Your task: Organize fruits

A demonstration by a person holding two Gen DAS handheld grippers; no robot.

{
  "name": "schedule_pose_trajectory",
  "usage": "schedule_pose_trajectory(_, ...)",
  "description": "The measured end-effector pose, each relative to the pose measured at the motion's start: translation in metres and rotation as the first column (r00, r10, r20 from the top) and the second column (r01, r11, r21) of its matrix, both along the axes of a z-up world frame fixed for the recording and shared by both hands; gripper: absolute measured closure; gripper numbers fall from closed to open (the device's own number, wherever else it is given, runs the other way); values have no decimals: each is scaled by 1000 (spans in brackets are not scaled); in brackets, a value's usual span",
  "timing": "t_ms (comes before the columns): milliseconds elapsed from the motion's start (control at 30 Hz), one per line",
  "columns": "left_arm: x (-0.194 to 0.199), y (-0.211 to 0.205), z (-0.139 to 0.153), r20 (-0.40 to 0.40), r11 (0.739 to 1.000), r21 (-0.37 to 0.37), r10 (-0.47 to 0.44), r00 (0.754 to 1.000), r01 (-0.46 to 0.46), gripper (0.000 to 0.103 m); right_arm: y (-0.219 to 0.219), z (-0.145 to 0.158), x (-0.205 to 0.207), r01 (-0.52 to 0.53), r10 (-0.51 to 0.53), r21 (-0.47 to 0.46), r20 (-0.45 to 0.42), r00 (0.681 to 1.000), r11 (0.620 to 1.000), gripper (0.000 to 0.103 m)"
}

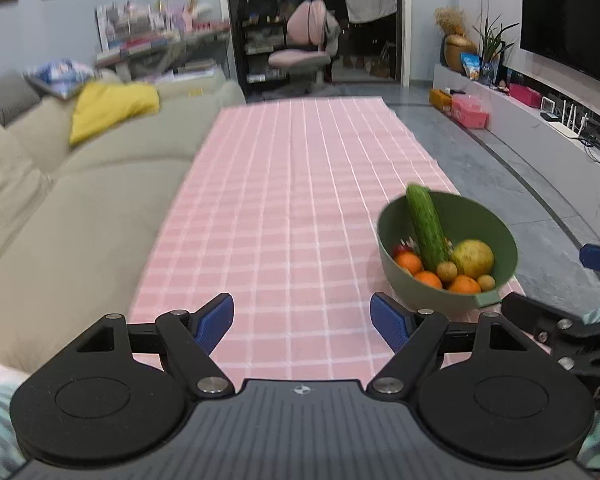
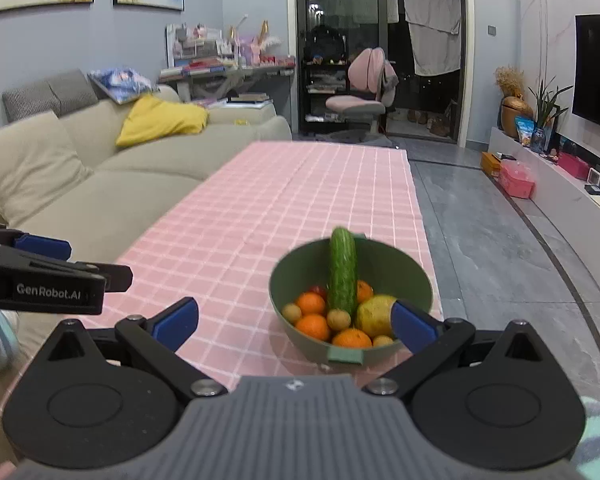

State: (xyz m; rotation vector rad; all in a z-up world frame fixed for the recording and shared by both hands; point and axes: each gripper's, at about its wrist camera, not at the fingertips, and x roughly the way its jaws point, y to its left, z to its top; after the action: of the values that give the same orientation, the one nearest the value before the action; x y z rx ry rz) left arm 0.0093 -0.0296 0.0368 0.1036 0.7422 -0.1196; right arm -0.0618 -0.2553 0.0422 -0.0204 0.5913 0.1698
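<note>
A: How do the tongs stand?

B: Both are spread wide with nothing between the blue pads. The left gripper (image 1: 302, 322) hovers over bare cloth, the bowl off to its right. The right gripper (image 2: 296, 326) sits low just in front of the bowl, its right pad overlapping the bowl's near right rim in that view.

A: And the biggest things around them?

B: A beige sofa (image 2: 100, 184) runs along the left side of the table, with a yellow cushion (image 2: 162, 120) on its seat. The table is long and covered by a pink checked tablecloth (image 1: 284, 184).

A: Where is the fruit?

B: All in a green bowl (image 2: 416, 276) near the cloth's right edge, at the near end of the table. A cucumber (image 2: 343, 270) stands upright in it, its tip rising above the far rim. Beside it on the right lies a yellow-green round fruit (image 2: 374, 314).

A: The smaller pieces?

B: Several oranges (image 2: 313, 326) across the front and left, a few small brown round fruits (image 2: 338, 319) among them, and something red (image 2: 318, 291) just behind, mostly hidden.
</note>
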Motion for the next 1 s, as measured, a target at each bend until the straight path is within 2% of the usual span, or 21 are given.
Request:
schedule_pose_trajectory(133, 2, -7, -26, -83, 1000, 3, -22, 996, 22, 12, 0, -16, 6, 11, -13, -34, -63, 998, 999, 4)
schedule_pose_trajectory(367, 3, -13, -45, -116, 999, 31, -10, 993, 14, 12, -10, -37, 23, 61, -65, -26, -174, 983, 998, 4)
schedule_pose_trajectory(567, 4, -15, -51, -132, 999, 45, -8, 991, 14, 12, -13, -40, 25, 77, -78, -13, -183, 980, 997, 4)
schedule_pose_trajectory(1000, 5, -11, -45, -121, 1000, 25, -8, 993, 11, 12, -12, -42, 24, 75, -77, -18, -181, 980, 997, 4)
